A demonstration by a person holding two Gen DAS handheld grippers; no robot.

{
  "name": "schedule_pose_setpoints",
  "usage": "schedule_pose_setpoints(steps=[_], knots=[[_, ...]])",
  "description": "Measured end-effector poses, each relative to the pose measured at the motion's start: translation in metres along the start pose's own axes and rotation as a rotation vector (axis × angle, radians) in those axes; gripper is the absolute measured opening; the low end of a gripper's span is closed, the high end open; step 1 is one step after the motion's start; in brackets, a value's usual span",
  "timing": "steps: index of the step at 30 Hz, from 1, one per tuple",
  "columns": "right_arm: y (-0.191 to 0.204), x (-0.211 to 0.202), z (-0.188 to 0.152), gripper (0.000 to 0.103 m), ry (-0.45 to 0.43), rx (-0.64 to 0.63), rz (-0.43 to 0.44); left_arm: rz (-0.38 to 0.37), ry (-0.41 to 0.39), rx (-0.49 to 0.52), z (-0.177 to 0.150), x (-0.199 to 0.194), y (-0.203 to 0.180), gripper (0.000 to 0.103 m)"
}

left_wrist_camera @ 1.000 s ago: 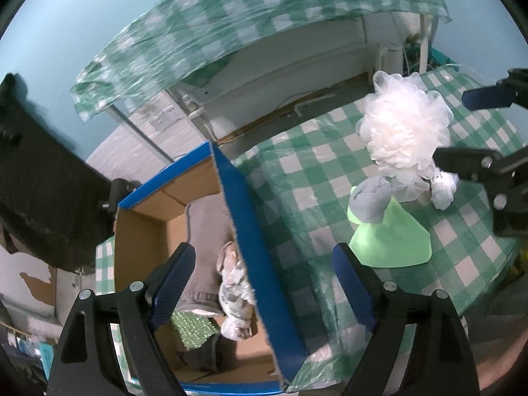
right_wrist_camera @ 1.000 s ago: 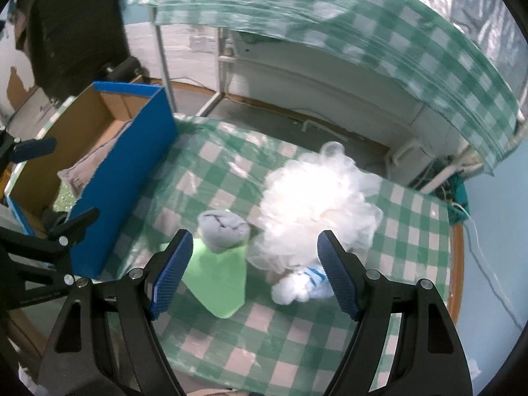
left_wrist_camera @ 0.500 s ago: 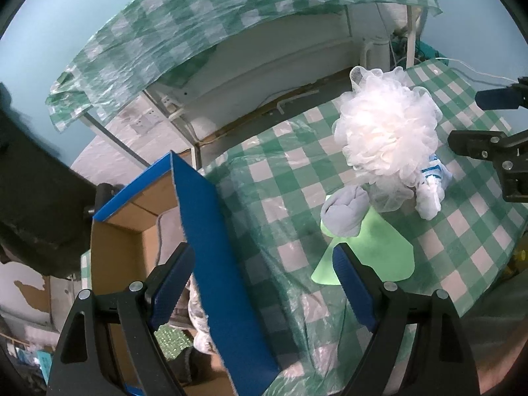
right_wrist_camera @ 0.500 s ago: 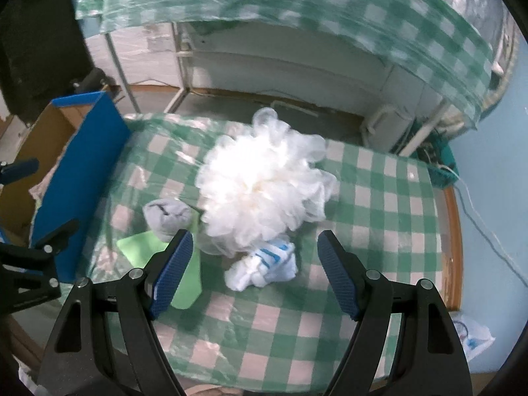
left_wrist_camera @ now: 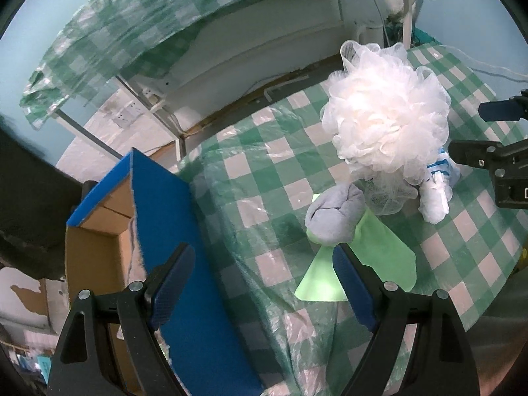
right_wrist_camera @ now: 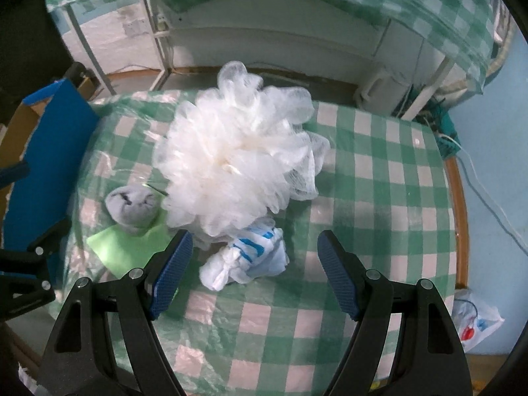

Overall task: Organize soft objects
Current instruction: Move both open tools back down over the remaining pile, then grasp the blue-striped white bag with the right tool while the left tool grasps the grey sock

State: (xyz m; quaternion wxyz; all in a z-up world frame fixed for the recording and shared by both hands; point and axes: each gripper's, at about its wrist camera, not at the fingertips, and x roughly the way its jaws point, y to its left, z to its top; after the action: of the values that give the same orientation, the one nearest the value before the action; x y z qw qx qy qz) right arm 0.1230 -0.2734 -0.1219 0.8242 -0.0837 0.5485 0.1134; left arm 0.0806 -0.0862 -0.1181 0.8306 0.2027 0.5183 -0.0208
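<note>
A big white mesh bath puff [right_wrist_camera: 237,161] [left_wrist_camera: 386,122] rests on the green-checked table [right_wrist_camera: 379,171]. A rolled white sock with blue stripes [right_wrist_camera: 247,257] [left_wrist_camera: 435,188] lies just in front of the puff. To their left a grey sock ball [right_wrist_camera: 133,206] [left_wrist_camera: 335,216] sits on a light green cloth [right_wrist_camera: 128,246] [left_wrist_camera: 363,264]. My right gripper [right_wrist_camera: 252,275] hangs open above the striped sock, nothing between its fingers. My left gripper [left_wrist_camera: 260,288] is open over the table's left part, beside the blue box; its right finger is near the green cloth.
A blue-sided cardboard box [left_wrist_camera: 165,257] [right_wrist_camera: 39,165] stands against the table's left edge. Behind the table is a white frame under another checked cloth [right_wrist_camera: 297,3]. A wooden rim [right_wrist_camera: 460,217] bounds the table on the right, with cables and a bag beyond it.
Both grippers have come lower and moved right, toward the pile. The box has slid to the left of the left wrist view. The striped sock now lies between the right gripper's fingers in view.
</note>
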Motion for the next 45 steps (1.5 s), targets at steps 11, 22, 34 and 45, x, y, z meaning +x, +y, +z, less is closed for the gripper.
schedule_pose_setpoints(steps=[11, 22, 34, 45], knots=[[-0.013, 0.037, -0.006, 0.077, 0.060, 0.050, 0.005, -0.018, 0.023, 0.031, 0.011, 0.028, -0.016, 0.087], [0.001, 0.071, -0.012, 0.077, 0.134, -0.007, -0.006, -0.058, 0.050, 0.084, 0.016, 0.045, -0.031, 0.088], [0.019, 0.086, -0.024, 0.071, 0.173, -0.089, -0.052, -0.160, 0.121, 0.063, 0.024, 0.070, -0.044, 0.088], [0.013, 0.077, -0.034, 0.058, 0.178, -0.083, -0.024, -0.240, 0.140, 0.030, 0.022, 0.073, -0.045, 0.040]])
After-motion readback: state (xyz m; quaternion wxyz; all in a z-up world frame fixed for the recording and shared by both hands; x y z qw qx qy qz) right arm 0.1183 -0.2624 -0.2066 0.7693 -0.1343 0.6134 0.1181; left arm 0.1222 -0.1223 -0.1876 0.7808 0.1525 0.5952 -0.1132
